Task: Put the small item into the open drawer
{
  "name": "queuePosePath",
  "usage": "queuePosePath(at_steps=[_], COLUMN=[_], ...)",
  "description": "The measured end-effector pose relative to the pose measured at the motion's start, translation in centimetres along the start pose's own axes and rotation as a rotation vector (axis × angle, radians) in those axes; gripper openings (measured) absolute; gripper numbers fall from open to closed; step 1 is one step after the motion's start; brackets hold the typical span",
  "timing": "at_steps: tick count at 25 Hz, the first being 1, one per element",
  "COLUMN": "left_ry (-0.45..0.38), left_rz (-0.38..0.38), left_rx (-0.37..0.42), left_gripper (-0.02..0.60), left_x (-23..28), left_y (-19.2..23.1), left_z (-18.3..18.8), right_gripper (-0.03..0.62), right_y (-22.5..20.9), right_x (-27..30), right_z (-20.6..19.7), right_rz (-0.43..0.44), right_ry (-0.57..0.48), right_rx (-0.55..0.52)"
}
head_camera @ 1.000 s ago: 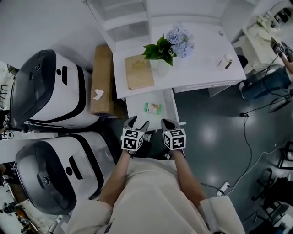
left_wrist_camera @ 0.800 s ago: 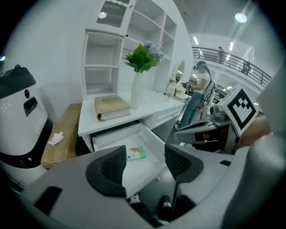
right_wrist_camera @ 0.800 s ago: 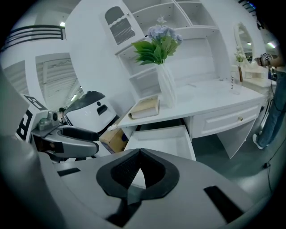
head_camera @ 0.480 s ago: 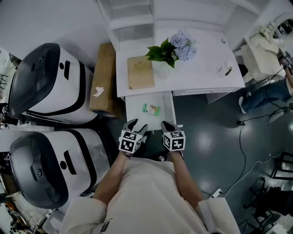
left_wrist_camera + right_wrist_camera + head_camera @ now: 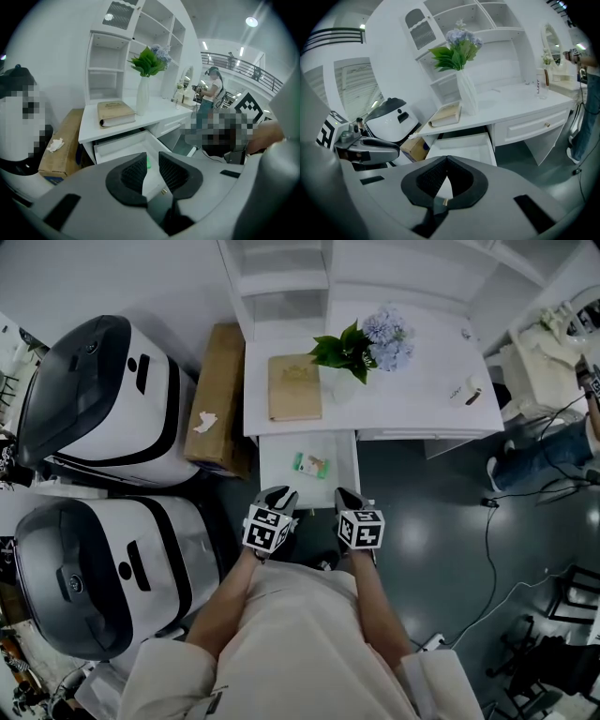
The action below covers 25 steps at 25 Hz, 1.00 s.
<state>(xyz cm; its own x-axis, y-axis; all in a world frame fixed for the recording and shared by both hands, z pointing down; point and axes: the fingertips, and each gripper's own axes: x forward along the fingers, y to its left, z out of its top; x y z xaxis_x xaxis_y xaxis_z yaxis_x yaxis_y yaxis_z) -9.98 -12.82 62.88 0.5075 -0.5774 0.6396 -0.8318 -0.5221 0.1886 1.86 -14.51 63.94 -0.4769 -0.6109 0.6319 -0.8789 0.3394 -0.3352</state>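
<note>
Grey left gripper [image 5: 279, 494], empty, jaws just closing to a narrow gap, has the green packet [image 5: 310, 464] at one o'clock, lying nine-to-three inside the open drawer [image 5: 273, 474]. The right gripper [image 5: 345, 495], clenched on nothing, has it at eleven, about equally near.

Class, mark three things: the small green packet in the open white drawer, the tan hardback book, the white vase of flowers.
small green packet [image 5: 310, 464], head view, its middle.
tan hardback book [image 5: 294, 387], head view, cover centre.
white vase [image 5: 142, 97], left gripper view, its body.
</note>
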Motion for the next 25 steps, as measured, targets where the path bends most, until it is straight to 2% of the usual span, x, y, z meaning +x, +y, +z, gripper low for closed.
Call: queuePosePath(at_steps=[6, 13, 17, 22, 25], left_ry=[-0.005, 0.012, 0.011, -0.014, -0.013], left_rz=[-0.008, -0.023, -0.013, 0.011, 0.025], left_rx=[0.004, 0.073, 0.043, -0.064, -0.056], left_gripper=[0.017, 0.017, 0.017, 0.017, 0.017], left_x=[0.1, 0.3, 0.2, 0.1, 0.0], left_y=[-0.1, -0.9, -0.5, 0.5, 0.7], left_z=[-0.1, -0.2, -0.2, 0.2, 0.2], right_gripper=[0.025, 0.025, 0.025, 0.025, 0.025], right_y=[-0.4, 0.0, 0.8, 1.2, 1.3], right_x=[0.1, 0.4, 0.5, 0.7, 0.7], right_z=[-0.2, -0.4, -0.5, -0.6, -0.8], right_rz=[-0.006, 0.0, 0.02, 0.035, 0.042], right_ry=[0.009, 0.033, 0.044, 0.054, 0.06], right_rx=[0.0, -0.056, -0.103, -0.128, -0.137])
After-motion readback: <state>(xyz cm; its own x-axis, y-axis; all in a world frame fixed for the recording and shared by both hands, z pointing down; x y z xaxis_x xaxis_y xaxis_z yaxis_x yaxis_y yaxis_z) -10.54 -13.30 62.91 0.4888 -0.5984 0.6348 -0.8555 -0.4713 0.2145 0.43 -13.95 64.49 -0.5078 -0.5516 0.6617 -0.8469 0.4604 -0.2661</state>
